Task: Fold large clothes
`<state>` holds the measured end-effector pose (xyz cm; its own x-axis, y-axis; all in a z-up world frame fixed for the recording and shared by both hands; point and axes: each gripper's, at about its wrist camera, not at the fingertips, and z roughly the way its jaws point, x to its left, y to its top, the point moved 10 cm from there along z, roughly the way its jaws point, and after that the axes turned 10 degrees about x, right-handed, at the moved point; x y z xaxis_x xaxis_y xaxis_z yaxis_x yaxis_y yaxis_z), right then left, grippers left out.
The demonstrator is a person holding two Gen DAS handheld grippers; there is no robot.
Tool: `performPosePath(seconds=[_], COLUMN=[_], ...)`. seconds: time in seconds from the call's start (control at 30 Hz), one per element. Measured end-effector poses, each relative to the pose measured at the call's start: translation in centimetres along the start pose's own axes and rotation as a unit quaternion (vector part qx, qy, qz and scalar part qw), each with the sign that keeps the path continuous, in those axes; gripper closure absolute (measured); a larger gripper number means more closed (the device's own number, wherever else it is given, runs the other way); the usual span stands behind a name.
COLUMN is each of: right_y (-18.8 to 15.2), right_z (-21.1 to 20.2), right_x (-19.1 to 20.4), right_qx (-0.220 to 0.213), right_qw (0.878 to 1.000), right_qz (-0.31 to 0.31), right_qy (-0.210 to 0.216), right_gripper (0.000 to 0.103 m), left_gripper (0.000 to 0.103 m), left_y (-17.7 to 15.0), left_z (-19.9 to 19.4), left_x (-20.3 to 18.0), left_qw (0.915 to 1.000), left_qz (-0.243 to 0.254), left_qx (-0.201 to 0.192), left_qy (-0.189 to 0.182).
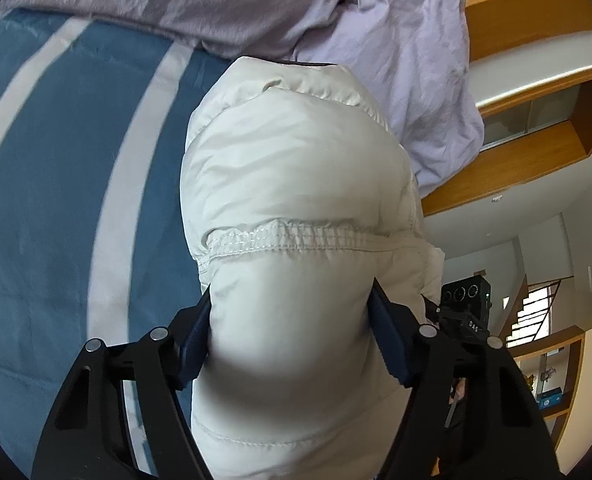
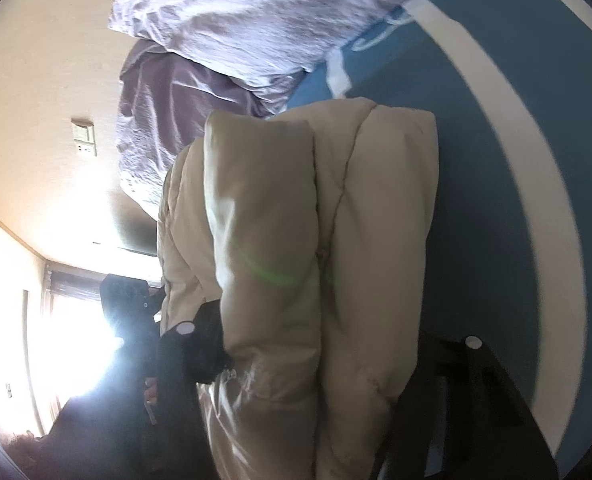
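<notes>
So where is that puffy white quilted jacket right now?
The puffy white quilted jacket fills the middle of both wrist views, clamped by the left gripper and right gripper, above the blue-and-white striped bedcover, beside the lilac duvet.

The white puffer jacket (image 1: 292, 200) bulges between the fingers of the left hand-held gripper (image 1: 292, 332) and hides whatever lies behind it; its lower part runs off the bottom edge of the left wrist view. In the right wrist view the jacket (image 2: 296, 240) covers the inner faces of the right hand-held gripper (image 2: 316, 344), so the grip itself cannot be made out, and one finger (image 2: 476, 392) is dark and smeared. Window glare washes out the lower left corner there. The lilac duvet (image 1: 396, 40) is cut by the top edge. Small items on the wooden shelf (image 1: 552, 384) are too tiny to identify.
</notes>
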<state>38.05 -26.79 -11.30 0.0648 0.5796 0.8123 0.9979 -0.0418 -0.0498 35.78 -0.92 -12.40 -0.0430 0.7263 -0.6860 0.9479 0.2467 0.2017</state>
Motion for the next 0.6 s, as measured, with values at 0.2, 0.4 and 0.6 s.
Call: performPosePath(seconds=[0.2, 0.4, 0.6], right_y=[3.7, 7.4, 9.7], right_z=[2.9, 6.5, 9.8], right_x=[4.0, 6.8, 7.7], right_qx=[0.005, 0.020, 0.036], right_qw=[1.000, 0.999, 0.998], right_qz=[-0.026, -0.042, -0.044], right_qy=[0.014, 0.016, 0.003], right_gripper=[0.053, 0.054, 0.054], left_gripper=[0.032, 0.032, 0.032], left_y=[3.4, 6.8, 9.0], left_z=[-3.4, -6.5, -7.9], left_x=[1.3, 3.6, 5.6], left_qw=[0.9994, 0.9978, 0.9955], left_qz=[-0.008, -0.020, -0.026], left_qx=[-0.033, -0.061, -0.077], left_qy=[0.003, 0.019, 0.049])
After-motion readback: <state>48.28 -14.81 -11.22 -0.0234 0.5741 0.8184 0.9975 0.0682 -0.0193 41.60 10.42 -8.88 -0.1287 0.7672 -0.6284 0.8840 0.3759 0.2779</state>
